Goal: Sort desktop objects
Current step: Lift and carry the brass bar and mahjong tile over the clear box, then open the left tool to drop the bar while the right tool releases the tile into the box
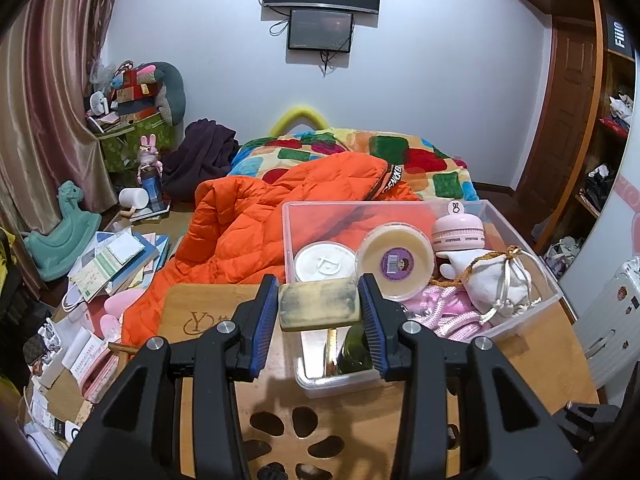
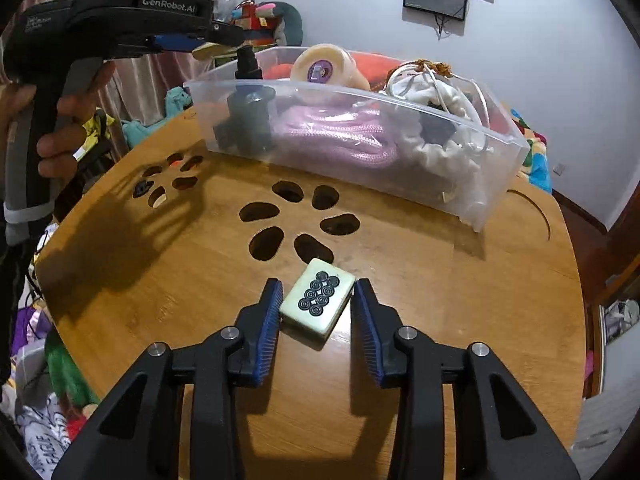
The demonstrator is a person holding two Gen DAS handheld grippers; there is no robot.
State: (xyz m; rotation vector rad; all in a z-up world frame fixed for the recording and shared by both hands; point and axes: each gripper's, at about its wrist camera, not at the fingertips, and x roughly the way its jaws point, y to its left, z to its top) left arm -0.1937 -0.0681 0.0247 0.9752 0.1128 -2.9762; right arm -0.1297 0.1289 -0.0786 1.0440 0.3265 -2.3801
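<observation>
My left gripper [image 1: 319, 307] is shut on a worn yellowish block [image 1: 318, 305] and holds it above the near corner of the clear plastic bin [image 1: 516, 322]. In the right wrist view the left gripper [image 2: 216, 42] hangs over the bin's left end [image 2: 224, 82]. My right gripper [image 2: 316, 304] is open around a cream mahjong tile [image 2: 318, 298] with black circles, lying flat on the wooden table [image 2: 440, 300]. The fingers stand close beside the tile's edges. The bin holds round lidded tubs [image 1: 394, 259], a pink rope [image 2: 340, 136], a white pouch [image 1: 500, 280] and a dark bottle [image 2: 248, 116].
The round table has paw-shaped cutouts [image 2: 296, 220] in its top. Behind the bin lie an orange jacket [image 1: 248, 224] and a patchwork bedspread [image 1: 400, 160]. Books and papers [image 1: 116, 260] clutter the floor at left. A white suitcase [image 1: 612, 312] stands at right.
</observation>
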